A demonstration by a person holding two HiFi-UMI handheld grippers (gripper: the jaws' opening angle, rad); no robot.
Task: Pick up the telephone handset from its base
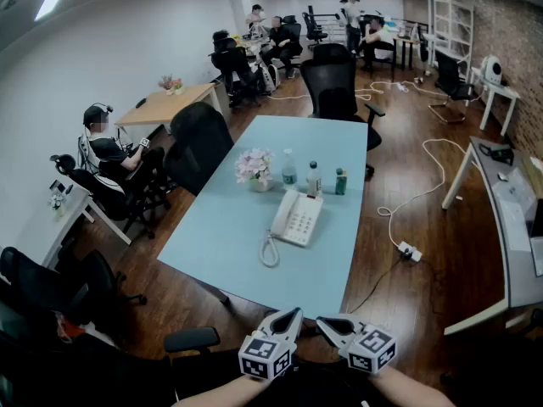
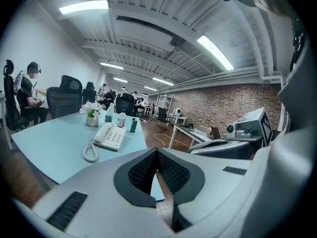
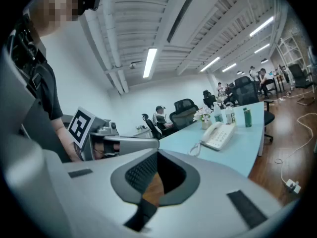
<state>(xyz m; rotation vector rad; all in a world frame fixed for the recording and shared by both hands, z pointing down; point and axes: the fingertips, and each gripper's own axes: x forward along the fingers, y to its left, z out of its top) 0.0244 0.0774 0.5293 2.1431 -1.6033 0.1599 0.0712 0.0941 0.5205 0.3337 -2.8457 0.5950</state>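
A white telephone (image 1: 299, 219) lies on the light blue table (image 1: 229, 236), its handset (image 1: 281, 214) resting in the base's left side and a coiled cord (image 1: 268, 251) looping toward the near edge. Both grippers hover side by side short of that edge, well back from the phone. My left gripper (image 1: 296, 313) is shut with nothing in it, and so is my right gripper (image 1: 323, 320). In the left gripper view the pads meet at the left gripper (image 2: 156, 150), with the telephone (image 2: 110, 136) ahead to the left. From the right gripper (image 3: 156, 153), the telephone (image 3: 218, 135) lies ahead to the right.
A flower pot (image 1: 257, 169), two bottles (image 1: 289, 170) and a green can (image 1: 340, 181) stand behind the phone. Black office chairs (image 1: 199, 147) surround the table. A power strip (image 1: 410, 250) and cables lie on the wooden floor at right, beside a grey desk (image 1: 509, 219). People sit farther off.
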